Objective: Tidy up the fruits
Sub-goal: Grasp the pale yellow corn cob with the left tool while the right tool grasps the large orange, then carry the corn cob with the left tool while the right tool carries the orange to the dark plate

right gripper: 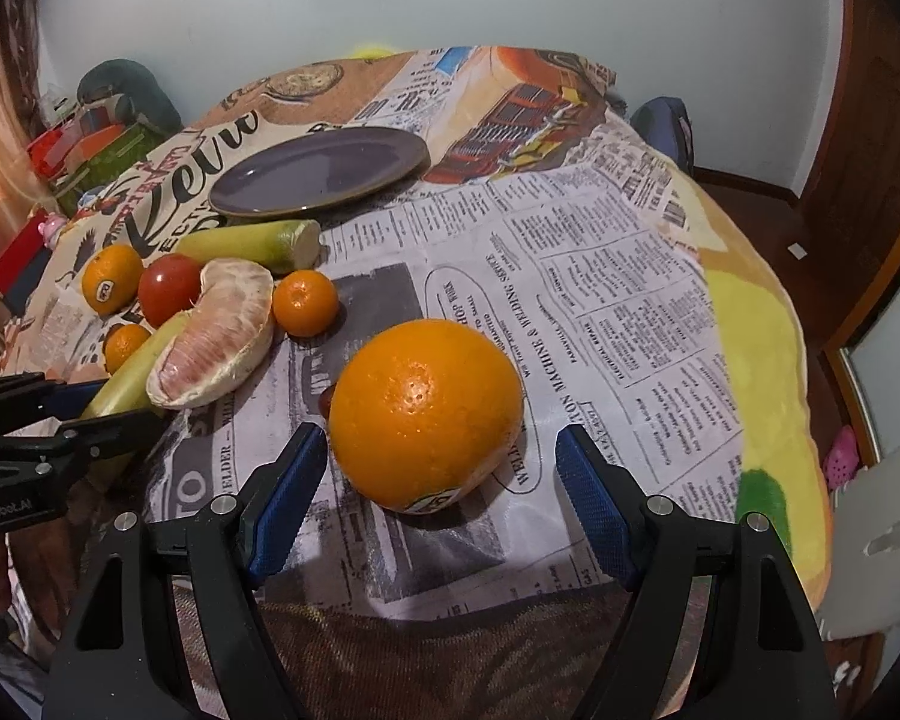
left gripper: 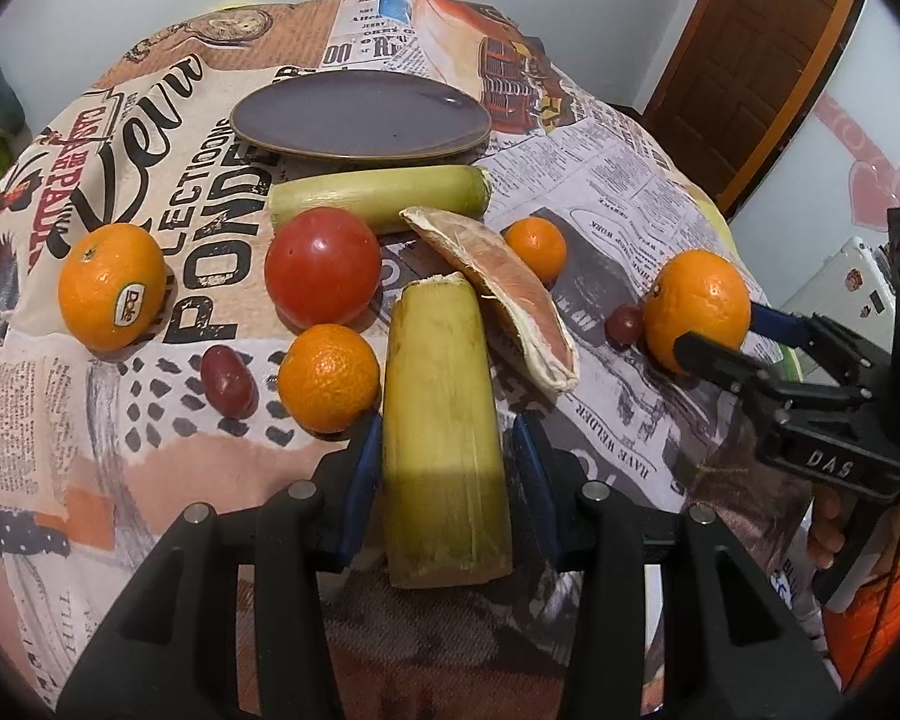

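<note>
Sugarcane piece (left gripper: 444,420) between barely parted left tongs (left gripper: 447,468); orange (right gripper: 426,414) between wide-apart right tongs (right gripper: 441,480).

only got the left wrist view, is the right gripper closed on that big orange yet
observer: no. In the right wrist view the right gripper straddles the big orange, jaws open, with a clear gap at its right-hand pad.
operator: orange lifted or down
observer: down, resting on the tablecloth; a sticker shows low on its near side.
</note>
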Tool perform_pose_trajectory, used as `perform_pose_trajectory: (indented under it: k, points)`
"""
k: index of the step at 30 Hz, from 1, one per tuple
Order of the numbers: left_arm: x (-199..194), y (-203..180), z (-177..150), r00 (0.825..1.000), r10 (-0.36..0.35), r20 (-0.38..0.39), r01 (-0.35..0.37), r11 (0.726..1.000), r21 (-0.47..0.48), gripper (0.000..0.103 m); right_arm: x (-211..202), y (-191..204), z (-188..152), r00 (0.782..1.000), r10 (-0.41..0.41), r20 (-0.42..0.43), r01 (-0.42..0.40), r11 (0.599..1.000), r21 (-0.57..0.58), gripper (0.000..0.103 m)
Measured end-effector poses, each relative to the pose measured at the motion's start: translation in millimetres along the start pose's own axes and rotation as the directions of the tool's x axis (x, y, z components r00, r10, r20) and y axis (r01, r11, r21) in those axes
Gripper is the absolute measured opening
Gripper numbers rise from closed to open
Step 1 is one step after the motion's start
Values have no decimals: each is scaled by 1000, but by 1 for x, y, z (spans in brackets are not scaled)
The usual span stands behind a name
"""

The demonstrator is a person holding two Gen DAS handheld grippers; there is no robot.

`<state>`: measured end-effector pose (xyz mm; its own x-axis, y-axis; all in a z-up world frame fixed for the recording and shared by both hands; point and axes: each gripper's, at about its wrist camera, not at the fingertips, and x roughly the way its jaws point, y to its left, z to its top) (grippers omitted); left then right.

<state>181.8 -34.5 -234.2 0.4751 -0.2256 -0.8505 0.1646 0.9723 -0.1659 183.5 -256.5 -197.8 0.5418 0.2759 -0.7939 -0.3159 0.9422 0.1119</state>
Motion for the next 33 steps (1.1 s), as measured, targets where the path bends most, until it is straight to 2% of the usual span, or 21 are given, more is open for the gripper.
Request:
perform_pose_trajectory:
  k: [8, 11, 18, 22, 33]
  points:
    - [15, 3, 9, 1000, 10, -6, -11, 999, -33, 41, 11, -1, 1, 1000, 25, -16, -25, 1000, 14, 76]
    - [18, 3, 13, 1000, 26, 0, -26, 999, -38, 39, 12, -3, 1, 999, 50, -15, -50, 998, 24, 66]
    - [16, 4, 14, 1000, 30, 7, -30, 999, -46, 38, 9, -3, 1, 998, 56, -14, -55, 998, 33, 64]
    - [5, 9, 12, 999, 30, 27, -28, 998, -64, 38, 4, -4, 2, 999, 50, -11, -49, 998, 38, 64]
    - [-55, 11, 20, 985, 43, 166, -32, 997, -65, 38, -24, 5, 22, 996, 49, 70, -50, 999, 13, 64]
